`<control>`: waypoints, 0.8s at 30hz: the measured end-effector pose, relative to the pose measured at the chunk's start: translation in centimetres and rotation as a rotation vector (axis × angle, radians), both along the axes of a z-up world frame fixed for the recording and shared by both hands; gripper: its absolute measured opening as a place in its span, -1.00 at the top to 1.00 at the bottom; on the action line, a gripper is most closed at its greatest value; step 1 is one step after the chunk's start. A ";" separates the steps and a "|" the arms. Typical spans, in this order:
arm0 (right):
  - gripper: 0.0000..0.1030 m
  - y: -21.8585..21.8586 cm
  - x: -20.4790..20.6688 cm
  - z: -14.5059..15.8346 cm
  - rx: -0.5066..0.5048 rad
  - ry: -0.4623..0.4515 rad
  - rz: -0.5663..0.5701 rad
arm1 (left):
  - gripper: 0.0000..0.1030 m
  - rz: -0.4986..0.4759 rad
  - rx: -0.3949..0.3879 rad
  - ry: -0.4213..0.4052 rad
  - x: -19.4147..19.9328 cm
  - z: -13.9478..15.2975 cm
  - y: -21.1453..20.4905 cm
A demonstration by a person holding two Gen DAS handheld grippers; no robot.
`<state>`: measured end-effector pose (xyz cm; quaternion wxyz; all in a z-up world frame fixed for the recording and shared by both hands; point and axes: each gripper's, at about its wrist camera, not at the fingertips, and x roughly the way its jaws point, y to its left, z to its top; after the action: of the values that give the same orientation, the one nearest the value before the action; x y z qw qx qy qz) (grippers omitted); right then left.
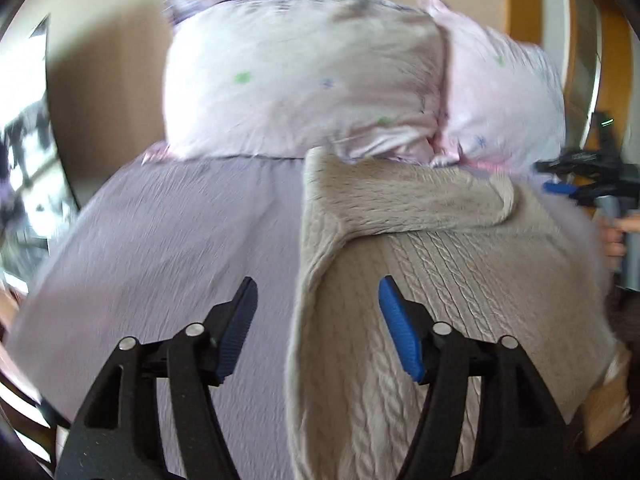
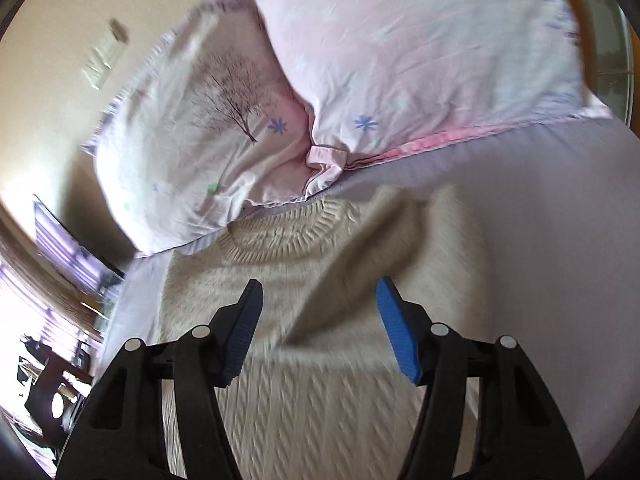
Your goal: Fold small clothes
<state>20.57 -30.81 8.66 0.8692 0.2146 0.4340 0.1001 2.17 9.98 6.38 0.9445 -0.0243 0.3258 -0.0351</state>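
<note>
A beige cable-knit sweater (image 1: 440, 280) lies flat on the lilac bed sheet (image 1: 180, 240), with one sleeve folded across its upper body. My left gripper (image 1: 318, 312) is open and empty, hovering above the sweater's left edge. In the right wrist view the sweater (image 2: 320, 380) shows with its ribbed neckline (image 2: 296, 240) toward the pillows and a sleeve folded diagonally across the chest. My right gripper (image 2: 318, 312) is open and empty above the sweater's middle. The right gripper also shows at the far right of the left wrist view (image 1: 584, 190), held by a hand.
Two pale pink pillows (image 1: 300, 80) (image 1: 500, 100) lean against the beige wall at the head of the bed, touching the sweater's top. They also appear in the right wrist view (image 2: 400, 48). A window and furniture are at the left (image 2: 48, 340).
</note>
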 end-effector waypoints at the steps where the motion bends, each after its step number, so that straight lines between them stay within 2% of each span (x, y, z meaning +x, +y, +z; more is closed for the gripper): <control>1: -0.21 0.6 1.7 -0.9 -0.011 0.053 -0.021 | -0.27 0.003 -0.019 -0.002 -0.3 -0.2 0.1; 2: -0.20 1.0 3.1 -2.0 -0.019 0.102 -0.036 | -0.29 0.001 -0.035 -0.004 -0.9 -0.3 0.3; 3: -0.07 1.2 4.5 -3.4 -0.010 0.149 -0.055 | -0.31 -0.004 -0.043 -0.005 -1.2 -0.4 0.5; 4: 0.77 1.1 5.0 -4.2 0.009 0.153 -0.061 | -0.31 -0.009 -0.052 -0.005 -1.4 -0.5 0.6; 5: 0.85 0.8 4.9 -4.4 0.033 0.130 -0.074 | -0.31 -0.009 -0.059 -0.003 -1.4 -0.7 0.3; 6: 0.85 0.3 4.3 -4.1 0.065 0.074 -0.091 | -0.31 -0.008 -0.068 -0.001 -1.7 -0.8 0.3; 8: 0.86 -1.2 1.6 -2.2 0.135 -0.097 -0.121 | -0.31 -0.008 -0.091 -0.004 -1.9 -0.8 1.0; 10: 0.85 -3.0 -1.5 -1.6 0.169 -0.155 -0.168 | -0.31 0.000 -0.102 -0.005 -1.8 -1.2 1.5; 12: 0.74 -4.5 -4.1 -2.5 0.157 -0.101 -0.215 | -0.31 0.005 -0.128 0.001 -1.5 -1.6 2.0; 13: 0.54 -5.2 -5.9 -3.1 0.130 -0.068 -0.231 | -0.31 0.004 -0.143 0.005 -1.4 -1.8 2.2; 14: 0.10 -5.7 -7.3 -3.5 0.115 -0.052 -0.231 | -0.31 -0.001 -0.165 0.011 -1.3 -2.0 2.3; 15: -0.14 -6.1 -8.9 -3.8 0.106 -0.053 -0.221 | -0.31 -0.008 -0.178 0.015 -1.3 -2.1 2.4; 16: -0.46 -6.6 -11.0 -3.8 0.104 -0.075 -0.191 | -0.31 -0.017 -0.195 0.019 -1.2 -2.3 2.5; 18: -0.50 -6.6 -13.8 -3.3 0.097 -0.122 -0.122 | -0.31 -0.056 -0.255 0.036 -1.4 -2.6 2.8; 20: -0.65 -6.8 -16.7 -3.2 0.108 -0.152 -0.026 | -0.30 -0.099 -0.313 0.055 -1.8 -2.8 3.2; 22: -0.68 -7.6 -18.4 -3.6 0.122 -0.128 0.047 | -0.31 -0.132 -0.347 0.079 -2.3 -3.2 3.7; 24: -0.68 -8.5 -20.2 -4.8 0.078 -0.068 0.050 | -0.30 -0.126 -0.318 0.109 -3.0 -3.6 4.2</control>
<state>0.42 -39.35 3.82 0.8718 0.2339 0.4051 0.1457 -0.84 14.14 2.82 0.9056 -0.1548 0.3676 -0.1441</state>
